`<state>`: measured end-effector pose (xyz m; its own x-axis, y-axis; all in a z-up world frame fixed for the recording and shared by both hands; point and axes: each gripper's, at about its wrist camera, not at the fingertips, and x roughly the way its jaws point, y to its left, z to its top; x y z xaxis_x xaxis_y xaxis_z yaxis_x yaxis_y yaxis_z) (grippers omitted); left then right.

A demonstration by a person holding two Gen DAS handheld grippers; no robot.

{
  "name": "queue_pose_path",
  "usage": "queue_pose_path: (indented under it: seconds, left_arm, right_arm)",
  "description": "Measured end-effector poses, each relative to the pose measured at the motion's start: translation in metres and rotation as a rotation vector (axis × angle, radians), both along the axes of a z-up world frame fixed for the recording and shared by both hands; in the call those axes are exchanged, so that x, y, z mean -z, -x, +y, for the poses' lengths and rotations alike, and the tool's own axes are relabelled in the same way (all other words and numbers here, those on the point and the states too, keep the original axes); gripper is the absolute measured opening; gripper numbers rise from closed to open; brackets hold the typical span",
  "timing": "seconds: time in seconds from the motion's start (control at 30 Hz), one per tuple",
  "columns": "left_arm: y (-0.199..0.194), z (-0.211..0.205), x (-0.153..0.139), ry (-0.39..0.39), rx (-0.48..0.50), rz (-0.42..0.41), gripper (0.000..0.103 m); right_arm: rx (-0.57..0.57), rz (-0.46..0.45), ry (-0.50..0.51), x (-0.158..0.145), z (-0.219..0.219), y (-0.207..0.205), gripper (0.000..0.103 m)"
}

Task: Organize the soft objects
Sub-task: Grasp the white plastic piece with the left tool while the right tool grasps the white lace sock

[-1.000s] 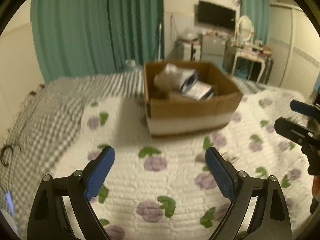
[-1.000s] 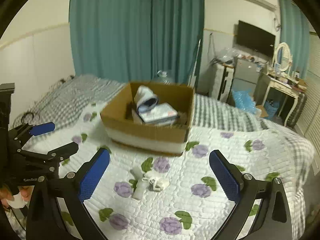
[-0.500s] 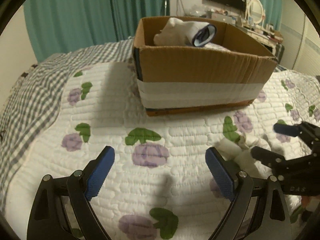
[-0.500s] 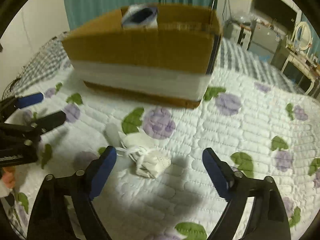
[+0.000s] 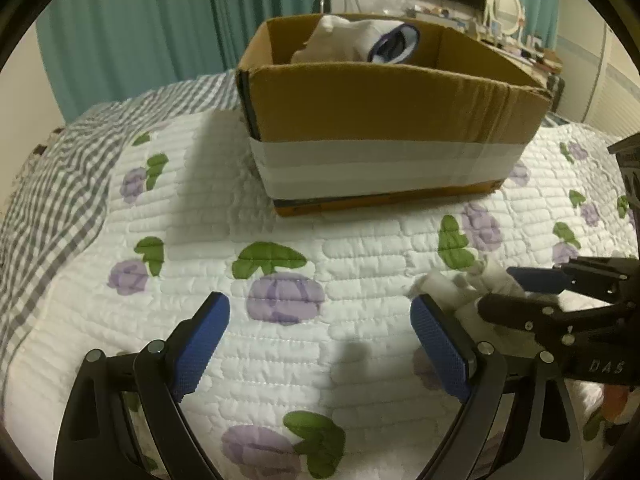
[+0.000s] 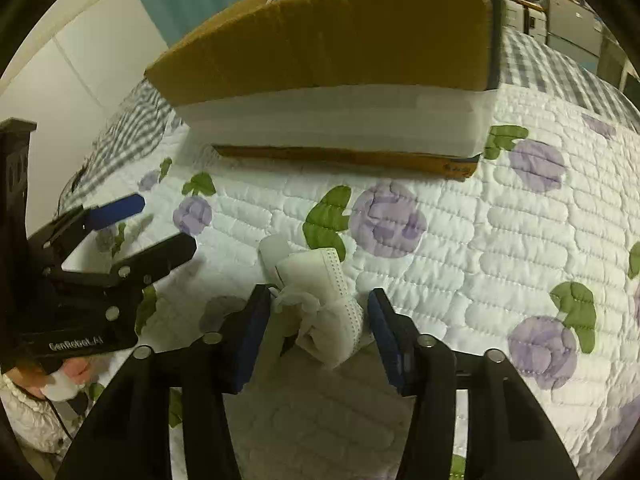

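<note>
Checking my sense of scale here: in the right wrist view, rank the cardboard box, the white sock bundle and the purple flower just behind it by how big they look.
1. cardboard box, largest by far.
2. and 3. white sock bundle and purple flower look about alike; the bundle lies nearer the camera, so I will not rank them.

Both wrist cameras look steeply down, close over the quilt (image 5: 360, 240), box (image 5: 384, 120) at twelve o'clock. They share quilt, box, sock (image 6: 320, 304); each sees the other gripper.
</note>
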<state>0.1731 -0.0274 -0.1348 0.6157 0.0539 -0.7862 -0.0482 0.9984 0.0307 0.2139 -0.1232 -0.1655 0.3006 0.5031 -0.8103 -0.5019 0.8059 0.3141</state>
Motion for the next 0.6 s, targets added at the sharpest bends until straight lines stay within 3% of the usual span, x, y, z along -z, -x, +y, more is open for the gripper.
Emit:
queue_pose_path:
  seconds: [0.13, 0.43, 0.6]
  left_arm:
    - [0.001, -0.006, -0.005, -0.002, 0.009, 0.0, 0.093]
    - [0.004, -0.032, -0.011, -0.016, 0.038, 0.01, 0.093]
    - [-0.002, -0.056, -0.006, 0.002, 0.07, 0.031, 0.093]
  right_arm:
    - [0.028, -0.017, -0.02, -0.007, -0.014, 0.008, 0.031]
    - [0.129, -0.183, 0.055, -0.037, -0.036, 0.025, 0.029]
    - [0.206, -0.212, 0.146, -0.037, -0.049, 0.023, 0.029]
